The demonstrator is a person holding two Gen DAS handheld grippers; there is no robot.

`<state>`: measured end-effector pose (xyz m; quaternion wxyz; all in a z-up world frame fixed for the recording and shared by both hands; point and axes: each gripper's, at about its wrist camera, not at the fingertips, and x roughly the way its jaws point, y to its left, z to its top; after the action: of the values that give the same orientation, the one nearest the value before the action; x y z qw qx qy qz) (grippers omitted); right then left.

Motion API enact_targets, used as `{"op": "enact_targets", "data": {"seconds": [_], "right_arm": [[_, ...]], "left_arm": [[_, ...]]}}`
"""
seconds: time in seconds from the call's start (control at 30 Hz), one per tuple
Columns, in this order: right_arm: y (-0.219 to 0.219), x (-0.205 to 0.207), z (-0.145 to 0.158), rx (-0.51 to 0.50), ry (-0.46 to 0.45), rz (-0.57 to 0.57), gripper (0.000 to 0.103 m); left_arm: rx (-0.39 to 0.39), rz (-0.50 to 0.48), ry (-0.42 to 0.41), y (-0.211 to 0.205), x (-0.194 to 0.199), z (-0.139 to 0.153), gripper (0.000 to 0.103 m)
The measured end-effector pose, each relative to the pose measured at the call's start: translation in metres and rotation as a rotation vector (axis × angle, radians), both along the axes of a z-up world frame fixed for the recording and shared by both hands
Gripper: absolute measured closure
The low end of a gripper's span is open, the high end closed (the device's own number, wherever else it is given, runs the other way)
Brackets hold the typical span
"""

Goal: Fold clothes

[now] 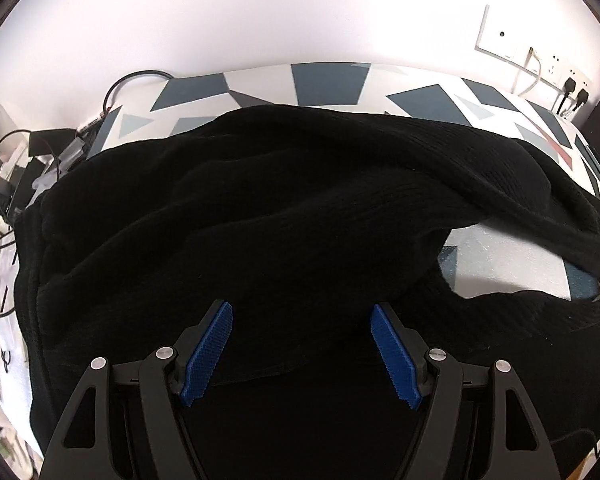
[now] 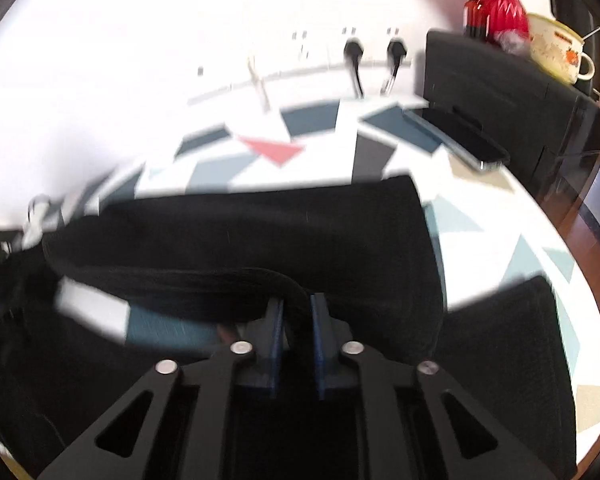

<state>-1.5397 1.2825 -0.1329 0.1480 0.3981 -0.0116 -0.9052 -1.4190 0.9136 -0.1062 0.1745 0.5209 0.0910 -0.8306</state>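
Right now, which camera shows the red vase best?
The right wrist view: the red vase stands on a dark cabinet at top right, beside a cream mug. The left wrist view doesn't show it at all.

Patterned table under black garment, phone.

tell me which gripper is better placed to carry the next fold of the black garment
Right, probably. The right gripper is already shut on a fold of the black garment, while the left gripper hangs open above it, gripping nothing.
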Motion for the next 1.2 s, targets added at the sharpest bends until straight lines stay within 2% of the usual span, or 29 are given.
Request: {"op": "enact_targets", "data": {"seconds": [0.07, 0.2, 0.27, 0.33, 0.4, 0.43, 0.47, 0.5, 0.6, 0.73, 0.83, 0.93, 1.0, 1.13, 1.17, 1.2], "right_arm": [[-0.001, -0.002, 0.018, -0.022, 0.056, -0.015, 0.094], [-0.003, -0.005, 0.054, -0.067, 0.169, -0.044, 0.094], [-0.005, -0.008, 0.071, -0.081, 0.225, -0.056, 0.094], [-0.009, -0.01, 0.086, -0.085, 0.27, -0.057, 0.094], [-0.012, -0.012, 0.101, -0.09, 0.313, -0.058, 0.095], [-0.013, -0.011, 0.108, -0.087, 0.33, -0.057, 0.095], [-0.014, -0.008, 0.116, -0.083, 0.348, -0.056, 0.095], [-0.015, -0.003, 0.123, -0.078, 0.365, -0.054, 0.095], [-0.012, 0.01, 0.139, -0.064, 0.399, -0.053, 0.095], [0.002, 0.036, 0.15, -0.032, 0.416, -0.094, 0.095], [0.012, 0.02, 0.138, -0.012, 0.372, -0.118, 0.095], [0.012, -0.022, 0.116, -0.012, 0.298, -0.126, 0.095], [0.011, -0.059, 0.098, -0.006, 0.257, -0.13, 0.095], [0.016, -0.145, 0.059, 0.003, 0.167, -0.162, 0.094], [0.018, -0.167, 0.047, 0.016, 0.132, -0.181, 0.092], [0.02, -0.182, 0.04, 0.021, 0.115, -0.207, 0.084]], "left_arm": [[0.0, -0.043, 0.026, 0.006, -0.004, 0.005, 0.031], [-0.072, -0.121, 0.071, 0.02, -0.017, 0.012, 0.031], [-0.073, -0.155, 0.047, 0.027, -0.028, 0.003, 0.031], [-0.113, -0.191, 0.012, 0.034, -0.038, -0.009, 0.031], [-0.134, -0.22, 0.014, 0.039, -0.041, -0.013, 0.033], [-0.12, -0.223, 0.022, 0.038, -0.037, -0.011, 0.042], [-0.09, -0.219, 0.033, 0.034, -0.03, -0.007, 0.072], [-0.061, -0.214, 0.043, 0.03, -0.023, -0.004, 0.079], [0.027, -0.2, 0.074, 0.018, -0.001, 0.008, 0.084], [0.101, -0.235, 0.077, 0.017, 0.029, 0.02, 0.084], [0.128, -0.25, 0.051, 0.019, 0.035, 0.016, 0.079], [0.176, -0.215, 0.055, 0.004, 0.026, 0.016, 0.072], [0.236, -0.162, 0.1, -0.007, 0.026, 0.028, 0.058], [0.186, -0.036, 0.173, -0.042, 0.02, 0.046, 0.05], [0.173, 0.0, 0.184, -0.052, 0.016, 0.048, 0.048], [0.166, 0.03, 0.188, -0.06, 0.012, 0.049, 0.047]]}}
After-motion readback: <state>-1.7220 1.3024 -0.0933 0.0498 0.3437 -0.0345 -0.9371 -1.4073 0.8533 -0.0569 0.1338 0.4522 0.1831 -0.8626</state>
